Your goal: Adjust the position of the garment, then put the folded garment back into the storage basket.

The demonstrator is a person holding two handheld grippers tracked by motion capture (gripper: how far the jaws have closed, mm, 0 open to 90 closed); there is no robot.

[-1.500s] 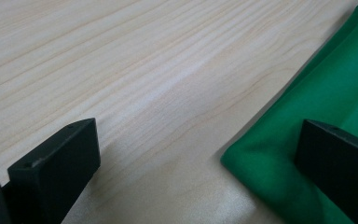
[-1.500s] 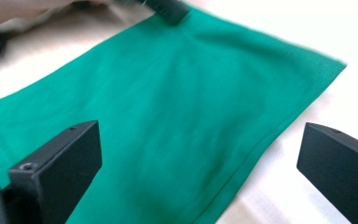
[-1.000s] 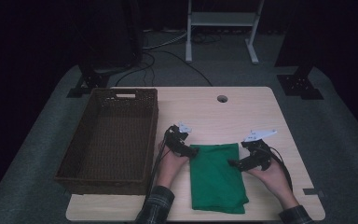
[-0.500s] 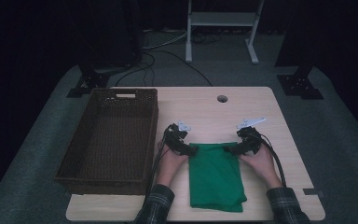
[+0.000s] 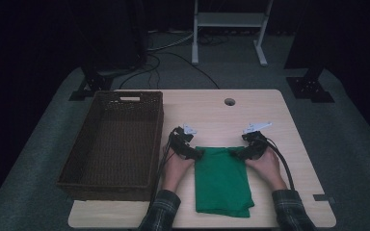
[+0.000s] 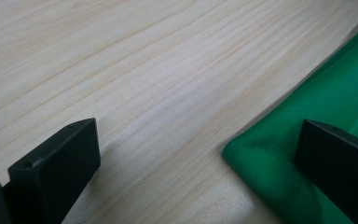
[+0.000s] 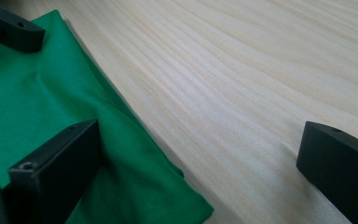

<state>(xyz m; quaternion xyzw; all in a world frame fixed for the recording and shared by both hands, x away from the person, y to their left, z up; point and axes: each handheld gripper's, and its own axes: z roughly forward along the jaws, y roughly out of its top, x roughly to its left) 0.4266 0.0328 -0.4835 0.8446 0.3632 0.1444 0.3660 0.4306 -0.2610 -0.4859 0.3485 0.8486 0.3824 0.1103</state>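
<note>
A folded green cloth (image 5: 221, 180) lies flat on the wooden table (image 5: 212, 115), near its front edge. My left gripper (image 5: 195, 153) sits low at the cloth's far left corner. In the left gripper view it (image 6: 198, 140) is open wide, and the cloth's corner (image 6: 303, 121) reaches just under its right-hand jaw. My right gripper (image 5: 242, 152) is at the far right corner. It (image 7: 200, 140) is open too, one jaw resting over the cloth (image 7: 51, 98) and the other over bare wood. The left gripper's jaw tip (image 7: 9, 25) shows beyond the cloth.
A long dark wicker basket (image 5: 111, 139) stands along the table's left side, close to my left hand. A round cable hole (image 5: 230, 102) is in the table's far middle. Bare wood stretches beyond the cloth and to its right.
My right gripper has moved from the cloth's right edge forward and inward to its far right corner. The left gripper has stayed at the far left corner.
</note>
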